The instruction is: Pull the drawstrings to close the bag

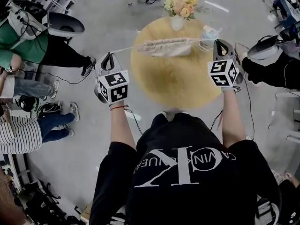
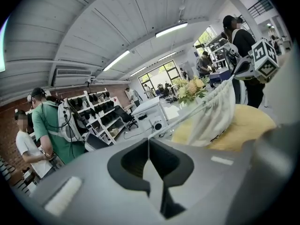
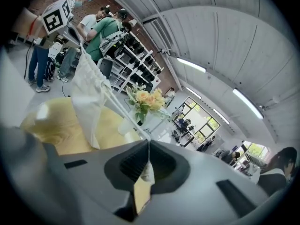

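Bag (image 1: 166, 48) hung between your left gripper (image 1: 108, 56) and right gripper (image 1: 220, 44), both clamped on its drawstrings (image 1: 126, 48); jerking could have slipped one free.

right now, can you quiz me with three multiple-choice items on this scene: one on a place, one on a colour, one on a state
1. Where is the bag?
A strung between the left gripper and the right gripper, over the table
B dangling from the left gripper alone
C dangling from the right gripper alone

2. What colour is the table top?
A blue
B black
C yellow

3. How are the left gripper's jaws?
A wide apart, empty
B shut on a drawstring
C wide apart round the bag

Answers:
1 A: the head view shows it stretched between both grippers.
2 C: the round top is yellow.
3 B: the left gripper view shows the jaws together, with the drawstring running from them to the bag.
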Available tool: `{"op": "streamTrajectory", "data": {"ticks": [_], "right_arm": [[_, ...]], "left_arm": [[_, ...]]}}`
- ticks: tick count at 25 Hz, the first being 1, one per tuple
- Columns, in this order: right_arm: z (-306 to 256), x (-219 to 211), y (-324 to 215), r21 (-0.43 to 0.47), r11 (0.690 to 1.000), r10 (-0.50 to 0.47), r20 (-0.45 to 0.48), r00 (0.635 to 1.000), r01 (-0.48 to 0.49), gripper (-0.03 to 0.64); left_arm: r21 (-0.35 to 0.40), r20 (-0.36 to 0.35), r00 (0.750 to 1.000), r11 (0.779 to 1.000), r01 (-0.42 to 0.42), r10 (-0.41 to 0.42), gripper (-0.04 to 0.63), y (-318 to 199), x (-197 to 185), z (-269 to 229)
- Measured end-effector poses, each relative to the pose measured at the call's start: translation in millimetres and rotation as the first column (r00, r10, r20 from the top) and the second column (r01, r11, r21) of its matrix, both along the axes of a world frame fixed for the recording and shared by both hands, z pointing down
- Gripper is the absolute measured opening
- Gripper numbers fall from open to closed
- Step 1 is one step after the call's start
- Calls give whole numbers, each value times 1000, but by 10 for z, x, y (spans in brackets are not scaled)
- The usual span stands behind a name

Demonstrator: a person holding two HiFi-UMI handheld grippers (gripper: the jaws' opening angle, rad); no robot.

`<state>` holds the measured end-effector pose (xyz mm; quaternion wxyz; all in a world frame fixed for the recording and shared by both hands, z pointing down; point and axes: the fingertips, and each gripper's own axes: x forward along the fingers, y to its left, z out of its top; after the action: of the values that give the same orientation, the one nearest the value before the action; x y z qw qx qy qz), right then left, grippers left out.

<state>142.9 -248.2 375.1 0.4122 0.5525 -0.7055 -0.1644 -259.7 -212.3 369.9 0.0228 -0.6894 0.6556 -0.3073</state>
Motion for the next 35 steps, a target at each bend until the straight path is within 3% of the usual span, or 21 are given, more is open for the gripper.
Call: {"op": "streamTrajectory", "data": {"ticks": [8,25,31,35], "right_arm": [[-68,118,-18,-4,1000,26,-8,1000,-26,18],[-48,435,-2,-18,999,48,-36,998,-49,18],[-30,410,14,-25,996,88,10,996,-88,17],[-85,369,29,-26,996,92,87,992,-90,17]], "left_arm": [[-8,-20,999,1000,29,-30,18,31,-164,-13],[-7,-52,999,1000,12,-12,18,73,-228,-15],[10,-59,998,999,33,-33,17,24,-174,-45],[41,-129,991,999,25,-20,17,2,-129,-181]]}}
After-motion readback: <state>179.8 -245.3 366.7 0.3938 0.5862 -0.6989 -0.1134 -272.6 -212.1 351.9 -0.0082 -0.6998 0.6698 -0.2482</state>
